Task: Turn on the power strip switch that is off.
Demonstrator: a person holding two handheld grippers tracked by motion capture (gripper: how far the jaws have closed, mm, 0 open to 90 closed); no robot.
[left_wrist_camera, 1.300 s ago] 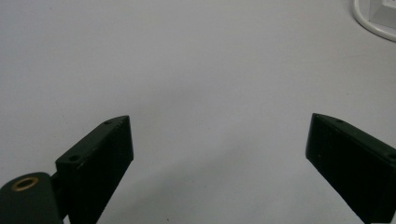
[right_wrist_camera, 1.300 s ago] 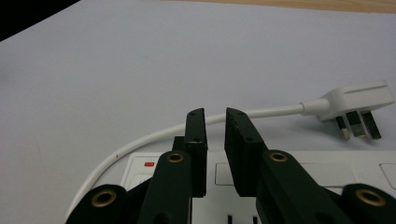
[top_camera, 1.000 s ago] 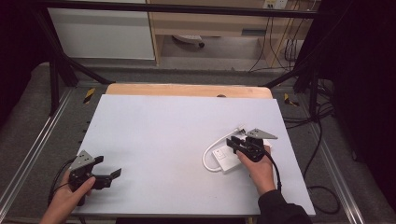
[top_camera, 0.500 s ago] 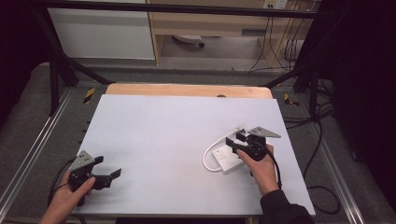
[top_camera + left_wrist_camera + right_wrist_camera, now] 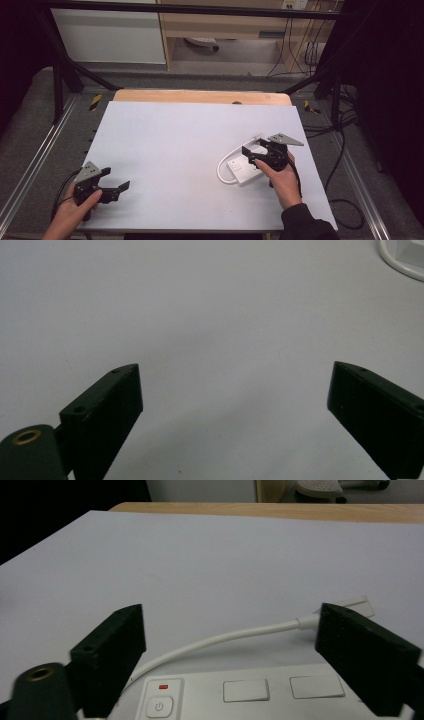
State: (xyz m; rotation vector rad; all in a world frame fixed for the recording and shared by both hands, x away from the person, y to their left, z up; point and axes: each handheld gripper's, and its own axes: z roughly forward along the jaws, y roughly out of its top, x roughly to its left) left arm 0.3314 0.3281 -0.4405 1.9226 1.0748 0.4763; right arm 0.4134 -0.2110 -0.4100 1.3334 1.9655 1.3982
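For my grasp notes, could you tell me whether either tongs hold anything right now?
Nothing is held. The right tongs have just opened above the white power strip; the left tongs stand open over bare table.

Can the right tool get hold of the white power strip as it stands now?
Probably yes. The right tool hangs just over the white power strip, its jaws wide apart and just opened further, with nothing between them. The bare table around it leaves the way free.
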